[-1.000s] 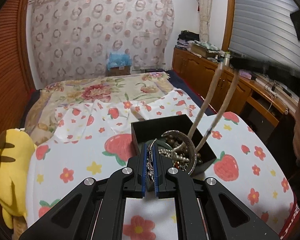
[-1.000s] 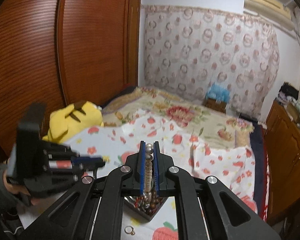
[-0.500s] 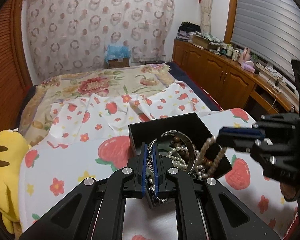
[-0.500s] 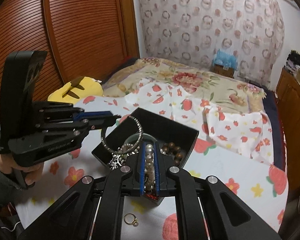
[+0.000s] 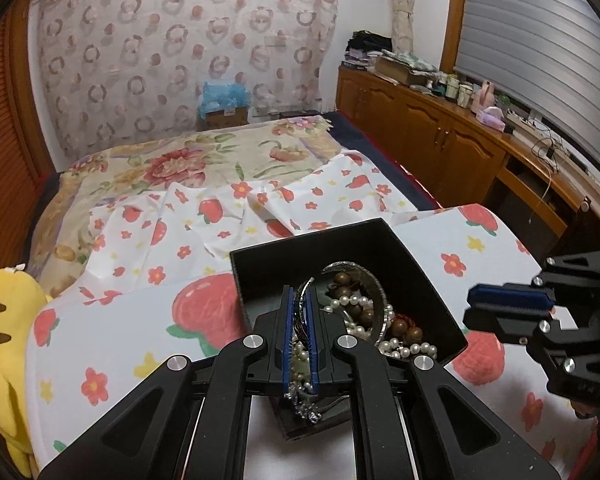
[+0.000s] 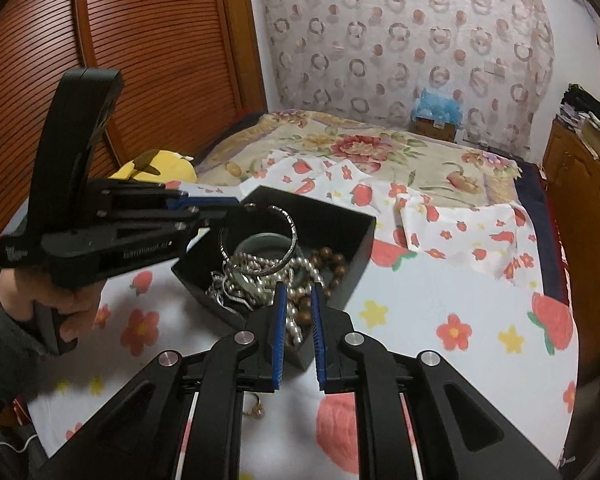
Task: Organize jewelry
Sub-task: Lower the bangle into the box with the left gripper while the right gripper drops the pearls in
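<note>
Most jewelry's in black box (image 6: 352, 240) already; L gripper (image 5: 300, 312) clamps silver bangle (image 6: 288, 236) over it, R gripper (image 6: 298, 300) parted, empty; gold ring (image 6: 254, 408) left on table w/ cloth (image 6: 440, 300).

The box (image 6: 352, 236) is black, holding white pearls (image 5: 350, 301), brown wooden beads (image 6: 332, 260) and a silver bangle (image 6: 288, 240). The cloth (image 6: 440, 304) is white with red strawberries and red and yellow flowers. Each gripper is black with blue pads (image 6: 280, 336); the plush toy (image 5: 0, 340) is yellow.

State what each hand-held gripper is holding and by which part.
Left hand-held gripper: shut on the rim of the silver open bangle, above the black box. Right hand-held gripper: open, holding nothing.
</note>
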A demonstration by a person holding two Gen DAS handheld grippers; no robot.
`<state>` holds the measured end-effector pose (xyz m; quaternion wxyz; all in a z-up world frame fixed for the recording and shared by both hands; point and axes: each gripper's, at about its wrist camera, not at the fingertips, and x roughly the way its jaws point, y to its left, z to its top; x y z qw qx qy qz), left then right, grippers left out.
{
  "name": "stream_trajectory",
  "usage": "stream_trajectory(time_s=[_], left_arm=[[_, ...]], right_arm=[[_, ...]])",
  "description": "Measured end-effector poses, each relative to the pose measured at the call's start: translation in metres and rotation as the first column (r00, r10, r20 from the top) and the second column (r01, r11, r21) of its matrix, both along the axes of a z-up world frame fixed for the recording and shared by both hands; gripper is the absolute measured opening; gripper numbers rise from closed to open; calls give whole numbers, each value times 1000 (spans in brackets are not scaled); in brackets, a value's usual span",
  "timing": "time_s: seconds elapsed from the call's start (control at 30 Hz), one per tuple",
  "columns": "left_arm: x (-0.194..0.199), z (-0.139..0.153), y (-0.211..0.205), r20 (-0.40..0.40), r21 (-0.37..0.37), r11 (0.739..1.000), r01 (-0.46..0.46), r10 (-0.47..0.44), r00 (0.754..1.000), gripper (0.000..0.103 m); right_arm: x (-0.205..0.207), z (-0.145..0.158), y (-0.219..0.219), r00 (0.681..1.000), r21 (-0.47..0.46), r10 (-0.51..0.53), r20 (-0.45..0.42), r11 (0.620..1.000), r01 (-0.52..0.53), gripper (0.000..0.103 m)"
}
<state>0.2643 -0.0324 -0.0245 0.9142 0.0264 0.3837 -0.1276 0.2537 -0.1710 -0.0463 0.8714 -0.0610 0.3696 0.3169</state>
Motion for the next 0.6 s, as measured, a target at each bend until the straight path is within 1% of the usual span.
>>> stream_trajectory(time_s=[0.1, 0.43, 0.5, 0.57, 0.6], left_arm=[[1, -1, -4, -1, 6, 1000, 5, -5, 1000, 7], [-6, 8, -5, 23, 2, 1000, -1, 0, 1000, 7], [-11, 10, -4, 30, 2, 1000, -4, 4, 1000, 12], [-17, 13, -1, 43, 2, 1000, -6, 6, 999, 24], [-20, 15, -1, 49, 4, 1000, -8, 8, 999, 26]], right_arm=[[-6, -3, -6, 1000, 1, -6, -4, 1000, 6, 14], [-27, -10, -17, 1000, -10, -22, -10, 1000, 22, 14], [-29, -11, -18, 1000, -5, -19, -15, 1000, 19, 14], [-36, -13, -17, 1000, -8, -15, -18, 1000, 15, 15], [-38, -15, -17, 1000, -12, -13, -18, 1000, 13, 21]])
